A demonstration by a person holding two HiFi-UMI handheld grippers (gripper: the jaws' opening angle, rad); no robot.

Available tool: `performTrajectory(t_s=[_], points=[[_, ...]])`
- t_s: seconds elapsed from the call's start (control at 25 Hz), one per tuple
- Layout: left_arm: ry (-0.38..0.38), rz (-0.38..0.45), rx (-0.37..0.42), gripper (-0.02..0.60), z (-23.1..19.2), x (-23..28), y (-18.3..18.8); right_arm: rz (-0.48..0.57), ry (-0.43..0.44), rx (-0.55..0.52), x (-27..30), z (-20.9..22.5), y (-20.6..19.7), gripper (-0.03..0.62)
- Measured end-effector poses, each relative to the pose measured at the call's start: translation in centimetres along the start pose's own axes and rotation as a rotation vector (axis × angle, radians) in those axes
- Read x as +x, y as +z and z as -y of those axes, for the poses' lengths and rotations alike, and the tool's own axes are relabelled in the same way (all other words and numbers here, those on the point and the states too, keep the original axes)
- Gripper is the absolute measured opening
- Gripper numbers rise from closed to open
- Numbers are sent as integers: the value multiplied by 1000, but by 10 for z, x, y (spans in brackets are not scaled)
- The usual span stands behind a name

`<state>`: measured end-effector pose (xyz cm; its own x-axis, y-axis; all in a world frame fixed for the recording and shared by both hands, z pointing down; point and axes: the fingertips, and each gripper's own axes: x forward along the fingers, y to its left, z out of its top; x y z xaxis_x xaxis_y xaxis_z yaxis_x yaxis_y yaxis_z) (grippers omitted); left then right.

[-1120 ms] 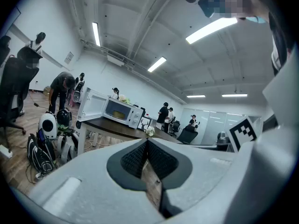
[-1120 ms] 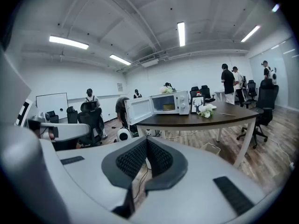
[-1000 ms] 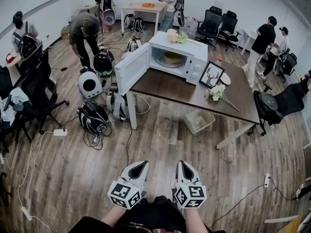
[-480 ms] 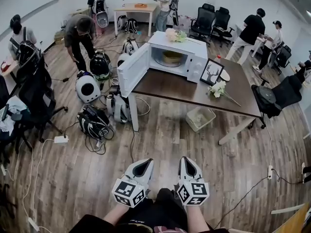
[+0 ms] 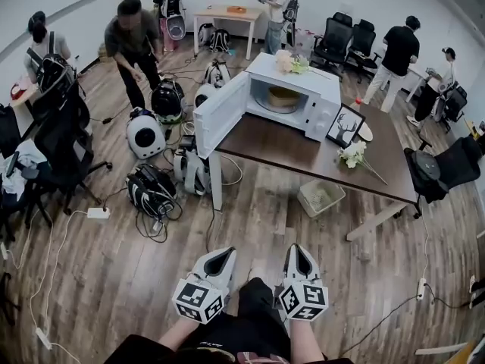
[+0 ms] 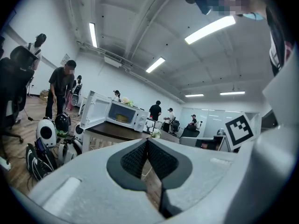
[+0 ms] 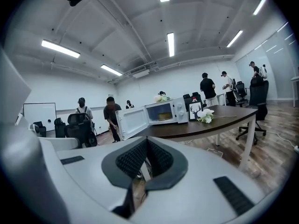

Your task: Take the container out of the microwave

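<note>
A white microwave (image 5: 303, 97) stands on the dark brown table (image 5: 288, 146) with its door (image 5: 221, 114) swung open to the left. Inside sits a tan bowl-like container (image 5: 282, 97). It also shows as the container (image 6: 121, 118) in the left gripper view and as the container (image 7: 162, 116) in the right gripper view. Both grippers hang low near my body, well short of the table and over the wooden floor. My left gripper (image 5: 220, 255) and right gripper (image 5: 298, 250) point toward the table. The jaws of both are closed tip to tip with nothing between them.
On the table stand a framed deer picture (image 5: 345, 126) and white flowers (image 5: 353, 155); more flowers (image 5: 292, 63) top the microwave. A plastic bin (image 5: 322, 197) sits under the table. Backpacks (image 5: 151, 192), cables and a power strip (image 5: 98, 212) lie at the left. Several people and office chairs stand around.
Both grippers have moved forward together toward the table, still closed. The table and microwave look slightly nearer. The person in the dark shirt at the left has straightened up.
</note>
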<state>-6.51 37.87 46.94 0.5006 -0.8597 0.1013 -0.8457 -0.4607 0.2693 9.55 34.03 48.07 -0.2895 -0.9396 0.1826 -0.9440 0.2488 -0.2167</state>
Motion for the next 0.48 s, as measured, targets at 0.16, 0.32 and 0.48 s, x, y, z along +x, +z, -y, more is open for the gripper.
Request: performTrajectory(t_s=[0.16,0.32,0.48], points=[[38,-4,6,9,-16,35,9,-23,12,26,42,16,4,8],[68,3,12,9,-30,76,25,-62,66,35,88,27,11,8],[93,5,11,9,-39,118,33,-77,122,0,130,41,25,8]])
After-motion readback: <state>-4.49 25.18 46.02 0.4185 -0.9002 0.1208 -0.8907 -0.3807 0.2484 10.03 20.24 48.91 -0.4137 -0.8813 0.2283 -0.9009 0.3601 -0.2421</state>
